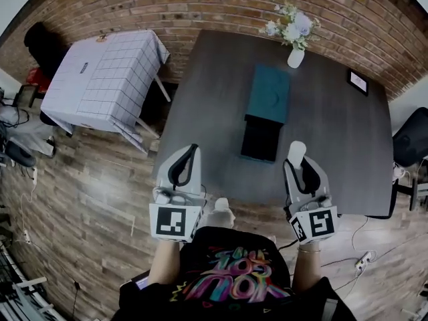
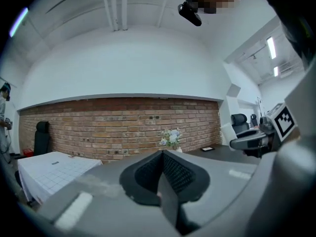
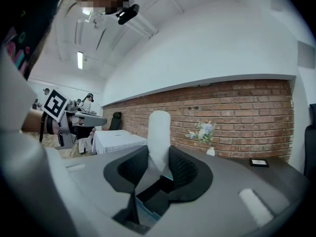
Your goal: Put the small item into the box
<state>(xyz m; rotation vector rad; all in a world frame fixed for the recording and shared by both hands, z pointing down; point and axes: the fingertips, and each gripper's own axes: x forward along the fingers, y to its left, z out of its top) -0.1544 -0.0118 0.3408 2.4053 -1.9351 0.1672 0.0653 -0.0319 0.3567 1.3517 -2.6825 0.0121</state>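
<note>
On the dark table point(image 1: 334, 132) lies a teal box point(image 1: 269, 93), and a black open part point(image 1: 261, 139) adjoins its near end. My right gripper point(image 1: 298, 158) hovers over the table's near edge, just right of the box, shut on a small white rounded item point(image 1: 296, 150). In the right gripper view the white item point(image 3: 159, 135) stands upright between the pads, and the black and teal box point(image 3: 150, 201) shows below the jaws. My left gripper point(image 1: 190, 151) is at the table's near left edge, level with the right one. Its pads point(image 2: 170, 169) meet with nothing between them.
A vase of flowers point(image 1: 294, 39) and a small framed card point(image 1: 358, 81) stand at the table's far side. A table with a white checked cloth point(image 1: 107, 79) is to the left, a black chair point(image 1: 411, 139) to the right. A brick wall point(image 1: 200, 5) runs behind.
</note>
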